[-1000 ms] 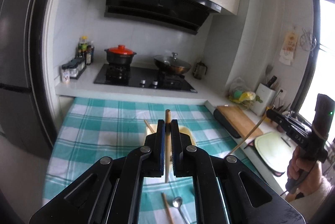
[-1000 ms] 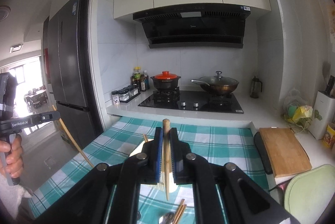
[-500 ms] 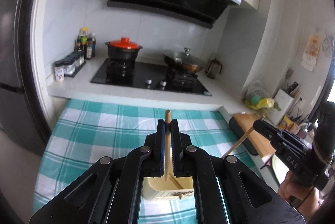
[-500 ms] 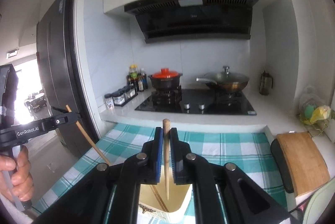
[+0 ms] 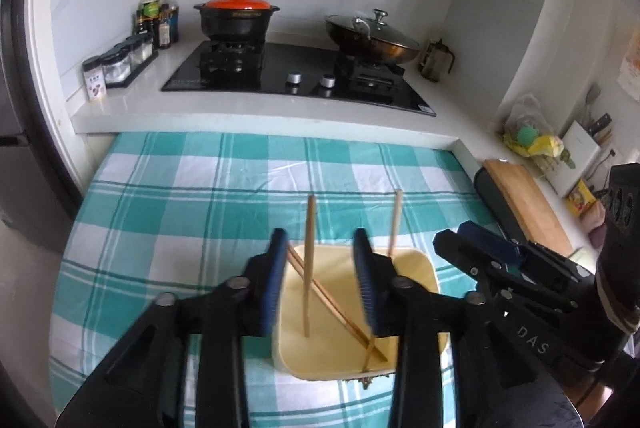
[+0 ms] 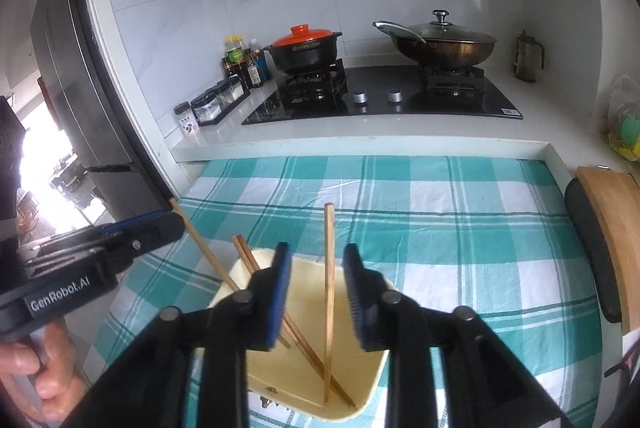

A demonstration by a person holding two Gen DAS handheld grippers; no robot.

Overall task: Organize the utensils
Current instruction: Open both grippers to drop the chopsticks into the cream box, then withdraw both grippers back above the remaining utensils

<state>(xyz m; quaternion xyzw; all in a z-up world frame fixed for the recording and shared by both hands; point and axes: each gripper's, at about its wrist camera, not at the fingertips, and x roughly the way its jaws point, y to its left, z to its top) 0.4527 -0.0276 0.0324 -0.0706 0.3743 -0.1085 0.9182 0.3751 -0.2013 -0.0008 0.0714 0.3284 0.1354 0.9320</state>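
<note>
A cream plastic holder [image 5: 416, 268] [image 6: 304, 384] stands on the green checked tablecloth [image 5: 192, 211] with several wooden chopsticks in it. My left gripper [image 5: 320, 280] is open just above it; one chopstick [image 5: 309, 260] stands loose between its jaws, tip in the holder. My right gripper [image 6: 316, 292] is open too, with another chopstick [image 6: 329, 292] standing free between its jaws. A pair of chopsticks [image 5: 340, 302] leans diagonally inside. The right gripper also shows in the left wrist view [image 5: 472, 244], the left one in the right wrist view [image 6: 160, 228].
The raised white counter [image 5: 256, 111] with the hob [image 5: 296, 75], a red-lidded pot [image 5: 237, 15], a wok [image 5: 372, 35] and spice jars [image 5: 116, 63] lies behind. A wooden cutting board [image 5: 524, 199] and a knife block [image 5: 580, 151] are at the right.
Both grippers came down over the holder and opened. The two chopsticks they held now stand loose in the holder.
</note>
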